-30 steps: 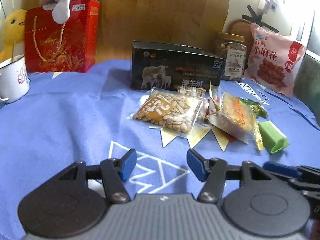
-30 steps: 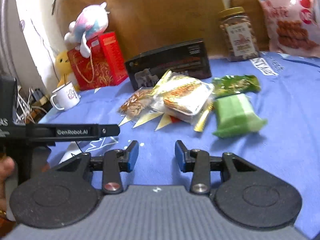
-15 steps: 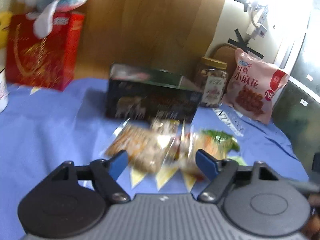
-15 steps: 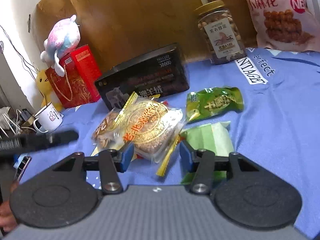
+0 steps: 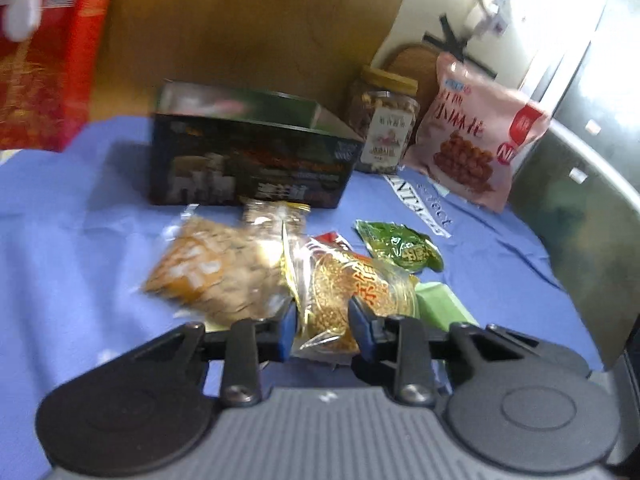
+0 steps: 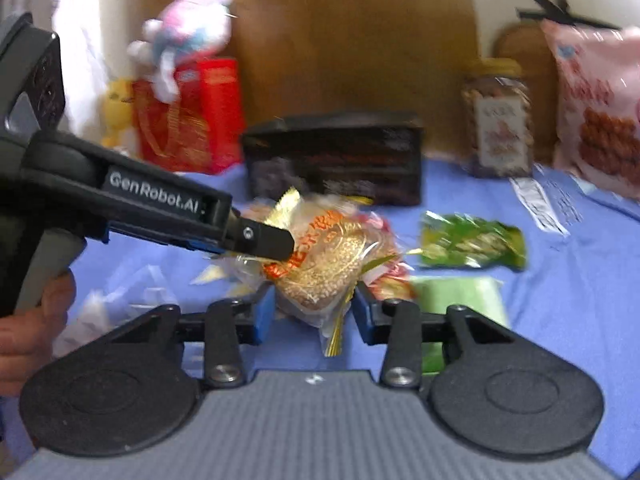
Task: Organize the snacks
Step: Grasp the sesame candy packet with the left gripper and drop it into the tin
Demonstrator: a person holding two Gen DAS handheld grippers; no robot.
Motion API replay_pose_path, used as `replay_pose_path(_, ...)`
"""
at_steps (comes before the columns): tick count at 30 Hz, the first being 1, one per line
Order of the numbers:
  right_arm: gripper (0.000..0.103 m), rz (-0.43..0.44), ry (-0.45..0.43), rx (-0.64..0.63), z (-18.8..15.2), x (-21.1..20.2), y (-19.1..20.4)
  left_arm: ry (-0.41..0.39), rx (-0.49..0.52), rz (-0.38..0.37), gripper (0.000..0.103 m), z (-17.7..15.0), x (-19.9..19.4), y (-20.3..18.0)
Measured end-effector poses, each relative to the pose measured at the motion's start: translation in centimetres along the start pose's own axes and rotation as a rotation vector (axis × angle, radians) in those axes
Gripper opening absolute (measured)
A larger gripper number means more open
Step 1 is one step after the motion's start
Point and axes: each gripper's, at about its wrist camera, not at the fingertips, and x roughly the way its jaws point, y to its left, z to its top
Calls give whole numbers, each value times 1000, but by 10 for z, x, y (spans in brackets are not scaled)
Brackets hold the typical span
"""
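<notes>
Both grippers on the same item: the sesame cake packet point(image 6: 324, 268), clear crinkly wrapper with gold edge, in the near middle of the snack pile on the blue-clothed table point(image 5: 68, 248), in front of the dark box point(image 5: 248, 160).

Left gripper point(image 5: 322, 326): fingers have just been closing, now narrow, with the packet's near wrapper edge between them. Looks like a pinch on the film, but blur stops me confirming pad contact.

Right gripper point(image 6: 314, 312): fingers have also just been closing, now half spread, straddling the packet's near end. Small gap visible at each pad, so I judge not yet clamped.

Handling, my read: light, wrapper slippery and soft, cake inside brittle and crumbly. Take it by the sealed film edge or lightly across the body; a hard squeeze will likely crack it.

Neighbours: seed packet point(image 5: 216, 272) left, touching or overlapping; green pea packet point(image 5: 400, 246) far right; pale green bar point(image 6: 456, 300) just right.

Hard to see:
- Red packet under the cake mostly hidden.
- Both views motion-blurred, labels unreadable.
- Left gripper's body covers the cake's left side in the right wrist view.
- Pale green bar partly behind the fingers.
</notes>
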Motion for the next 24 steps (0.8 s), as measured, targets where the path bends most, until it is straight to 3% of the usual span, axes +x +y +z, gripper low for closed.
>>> replay_pose_path(8, 45, 186, 68, -89, -2, 14, 35, 3, -169, 63, 29, -29, -45, 54)
replay_pose_path(11, 52, 184, 86, -115, -5, 18, 41, 5, -188, 84, 47, -34, -47, 64)
replay_pose_path(14, 57, 179, 108, -133, -10, 15, 40, 11, -186, 75, 48, -36, -47, 64)
replay_pose_path(15, 56, 185, 121, -134, -12, 16, 40, 18, -182, 63, 45, -36, -45, 64)
replay_pose_path(16, 45, 194, 132, -137, -14, 17, 40, 33, -181, 43, 42, -38, -41, 62)
replay_pose_path(19, 27, 160, 98, -161, -7, 15, 44, 37, -156, 25, 40, -31, -38, 51)
replay_pose_path(24, 25, 108, -44, -153, 43, 20, 31, -95, -59, 22, 40, 26, -41, 31)
